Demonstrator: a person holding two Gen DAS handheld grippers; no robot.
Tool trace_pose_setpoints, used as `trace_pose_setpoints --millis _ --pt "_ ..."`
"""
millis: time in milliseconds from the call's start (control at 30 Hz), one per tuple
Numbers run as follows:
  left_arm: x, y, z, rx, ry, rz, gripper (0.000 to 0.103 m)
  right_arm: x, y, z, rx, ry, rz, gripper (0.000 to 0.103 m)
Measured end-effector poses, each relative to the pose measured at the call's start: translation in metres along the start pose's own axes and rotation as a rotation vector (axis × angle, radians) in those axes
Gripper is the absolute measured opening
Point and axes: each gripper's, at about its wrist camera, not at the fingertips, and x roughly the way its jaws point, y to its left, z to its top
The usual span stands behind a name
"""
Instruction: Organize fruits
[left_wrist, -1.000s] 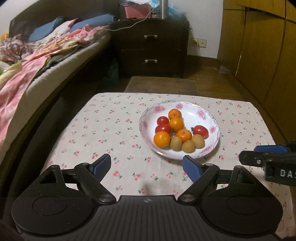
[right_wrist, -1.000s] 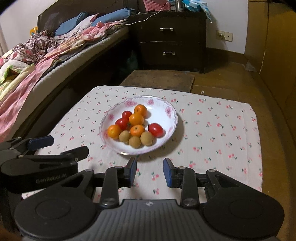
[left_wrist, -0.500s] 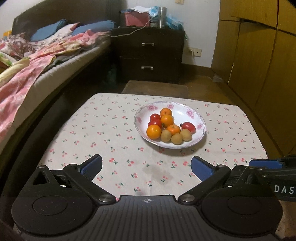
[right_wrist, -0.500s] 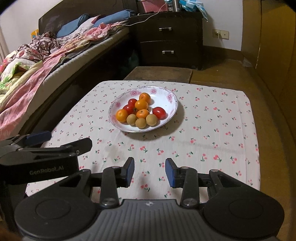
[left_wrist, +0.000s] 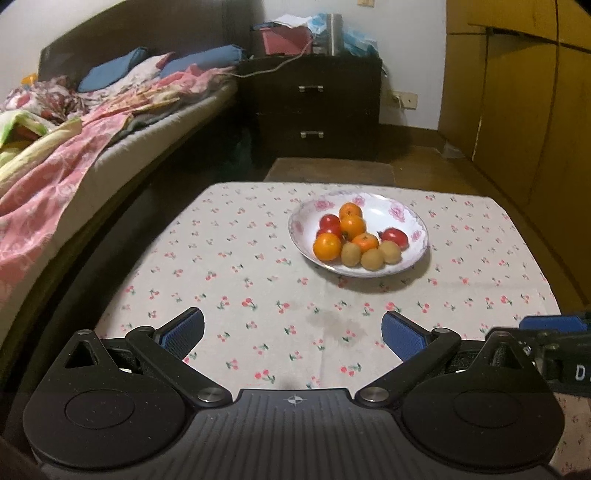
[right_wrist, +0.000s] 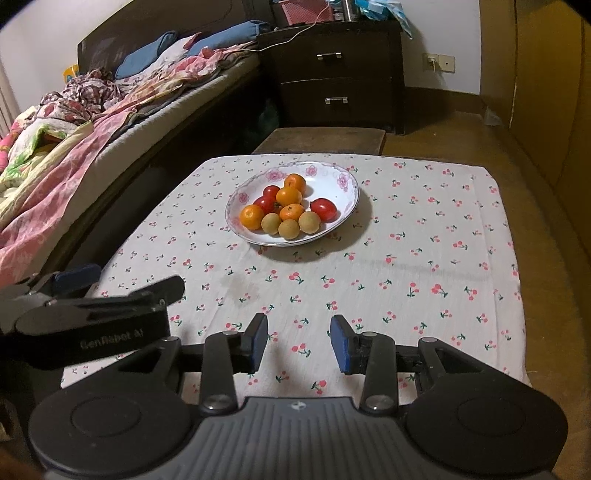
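Observation:
A white floral plate (left_wrist: 402, 206) (right_wrist: 343, 181) sits on the cherry-print tablecloth (left_wrist: 240, 280) (right_wrist: 424, 266). It holds several oranges (left_wrist: 327, 246) (right_wrist: 252, 216), three red tomatoes (left_wrist: 395, 236) (right_wrist: 324, 209) and three brown kiwis (left_wrist: 372, 258) (right_wrist: 289, 229) grouped together. My left gripper (left_wrist: 292, 332) is wide open and empty above the near table edge. My right gripper (right_wrist: 298, 339) is open and empty, also near the front edge. Each gripper shows at the side of the other's view.
A bed with pink bedding (left_wrist: 74, 147) runs along the left. A dark nightstand (left_wrist: 321, 107) stands behind the table, with a low wooden stool (right_wrist: 321, 140) in front of it. Wooden wardrobes (left_wrist: 524, 110) line the right.
Both grippers have pulled back from the plate toward the near table edge. The left jaws have opened wider; the right jaws have opened somewhat too.

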Motion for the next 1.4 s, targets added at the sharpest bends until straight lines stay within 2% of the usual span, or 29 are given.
trace_pose_setpoints --millis 267,500,733,1400 --pt "0.004 0.005 -0.013 -0.06 0.102 -0.051 0.103 -0.001 -0.002 -0.013 0.025 0.019 -0.01 0.039" --pt "0.007 0.0 -0.026 -0.033 0.177 -0.041 0.103 0.002 0.001 -0.022 0.016 0.04 -0.029 0.039" --pt "0.005 -0.003 -0.03 -0.032 0.201 -0.063 0.103 0.006 0.006 -0.032 0.007 0.073 -0.032 0.039" --pt "0.003 -0.004 -0.035 -0.042 0.223 -0.07 0.103 0.005 0.007 -0.039 0.014 0.085 -0.037 0.039"
